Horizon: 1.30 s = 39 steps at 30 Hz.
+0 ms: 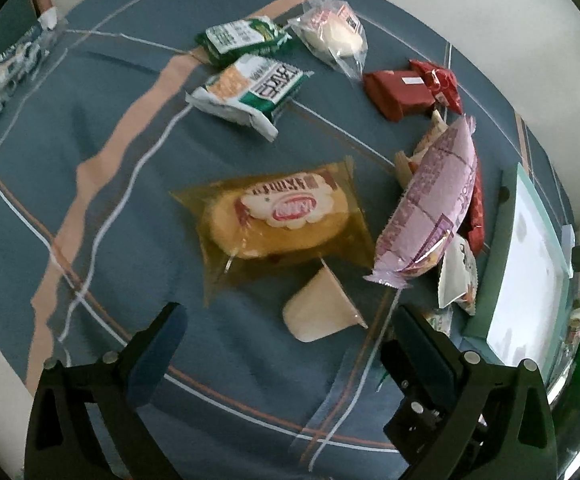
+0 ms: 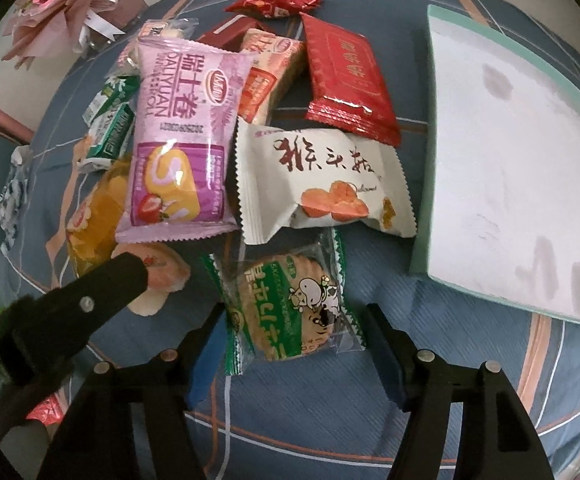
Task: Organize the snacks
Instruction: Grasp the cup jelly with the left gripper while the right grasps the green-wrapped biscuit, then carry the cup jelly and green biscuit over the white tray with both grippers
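On the blue plaid cloth [image 2: 290, 412]:
step: right gripper [image 2: 294, 354] straddling the green cracker pack [image 2: 290, 312], pads not visibly pressing yet.
left gripper [image 1: 286, 348]: jaws wide, empty, above the jelly cup [image 1: 318, 312].
tray [image 2: 510, 152]: beside the pile.
next: probably close on the pack, lift it toward the tray.

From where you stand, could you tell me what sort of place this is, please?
Probably a home, perhaps a bedroom: wrapped snacks such as the purple roll pack lie on a plaid fabric cover that looks like bedding, with a pink ribbon bouquet beside it and a shallow teal-rimmed box.
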Tool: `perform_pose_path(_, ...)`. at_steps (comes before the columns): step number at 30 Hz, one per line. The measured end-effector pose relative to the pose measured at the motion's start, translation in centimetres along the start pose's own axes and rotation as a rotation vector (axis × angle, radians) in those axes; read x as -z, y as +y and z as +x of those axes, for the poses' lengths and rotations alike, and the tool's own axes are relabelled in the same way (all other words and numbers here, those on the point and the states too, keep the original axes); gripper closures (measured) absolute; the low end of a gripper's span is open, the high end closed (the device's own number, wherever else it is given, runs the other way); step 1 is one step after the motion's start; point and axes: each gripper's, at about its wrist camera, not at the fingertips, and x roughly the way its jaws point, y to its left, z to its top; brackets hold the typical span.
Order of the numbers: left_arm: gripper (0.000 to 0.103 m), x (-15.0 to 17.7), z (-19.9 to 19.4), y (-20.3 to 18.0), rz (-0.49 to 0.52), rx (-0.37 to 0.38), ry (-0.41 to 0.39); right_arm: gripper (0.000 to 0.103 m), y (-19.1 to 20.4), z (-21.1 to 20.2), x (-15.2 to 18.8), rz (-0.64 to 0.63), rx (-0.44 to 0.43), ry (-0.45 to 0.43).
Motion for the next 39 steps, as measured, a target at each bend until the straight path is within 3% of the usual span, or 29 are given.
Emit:
perform_pose_path(3, 0.021, 0.1, 0.4, -0.4, 0.006, -0.006, 0.011, 0.034, 0.5, 0.4, 0.0, -0.005, 0.007, 0.001)
perform_pose_path(7, 0.032, 0.1, 0.7, -0.4, -0.001, 0.014, 0.011, 0.034, 1.0, 1.3, 0.3, -0.005, 0.008, 0.001)
perform_pose_path(13, 0.058, 0.5, 1.4, -1.0, 0.023, 0.054, 0.042, 0.033, 0.9, 1.4, 0.6, -0.008, 0.013, 0.002)
perform_pose_path(23, 0.059, 1.5, 2.9, -1.4, 0.019, 0.068, 0.029, 0.04, 1.5, 0.7, 0.8, -0.031, 0.031, -0.004)
perform_pose_path(39, 0.065, 1.5, -1.0, -0.4, 0.02, 0.073, -0.015, 0.043, 2.1, -2.3, 1.4, -0.014, -0.008, -0.035)
